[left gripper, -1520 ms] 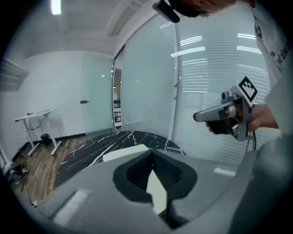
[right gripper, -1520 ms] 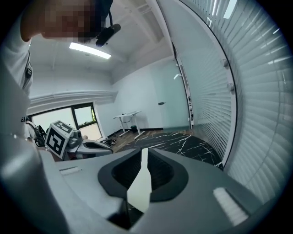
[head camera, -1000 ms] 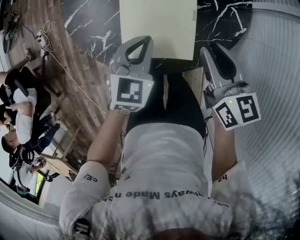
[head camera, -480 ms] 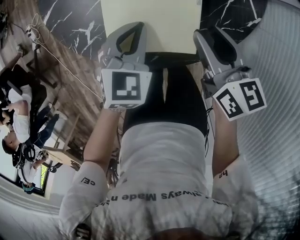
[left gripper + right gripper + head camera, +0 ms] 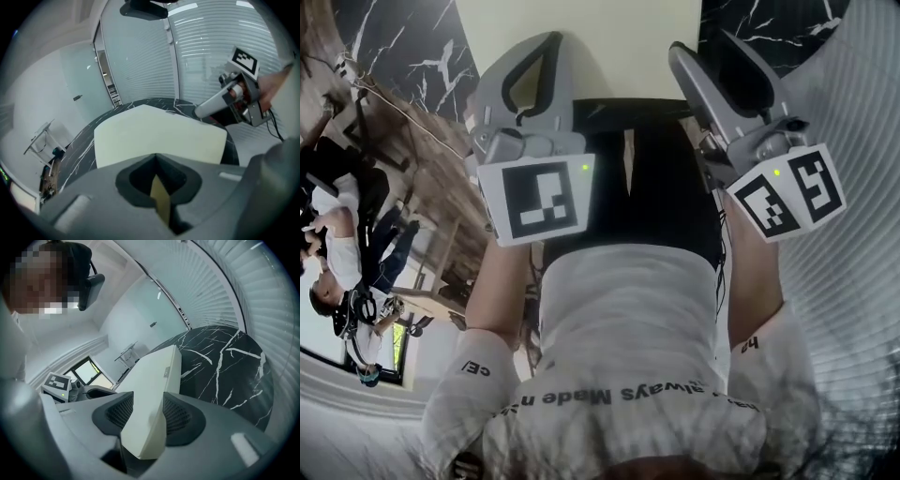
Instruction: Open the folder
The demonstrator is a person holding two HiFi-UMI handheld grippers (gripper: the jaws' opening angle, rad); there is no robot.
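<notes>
A closed cream folder (image 5: 619, 47) lies on the black marble table (image 5: 403, 42), its near edge toward me. My left gripper (image 5: 548, 42) sits at the folder's near left edge. In the left gripper view its jaws (image 5: 155, 157) meet at the tips with a thin cream strip of the folder (image 5: 159, 133) pinched between them. My right gripper (image 5: 703, 47) is at the near right corner. Its jaws (image 5: 147, 399) are opening, and the folder's corner (image 5: 154, 394) lies between the pads without being squeezed.
The table's near edge runs just under both grippers. White blinds (image 5: 853, 122) fill the right side. Wooden floor with cables (image 5: 366, 84) and seated people (image 5: 337, 234) lie to the left. Each gripper shows in the other's view: right gripper (image 5: 234, 93), left gripper (image 5: 70, 387).
Both grippers have come down at the folder's near edge and loom larger in the head view. The right jaws have spread wider; the left jaws stay closed.
</notes>
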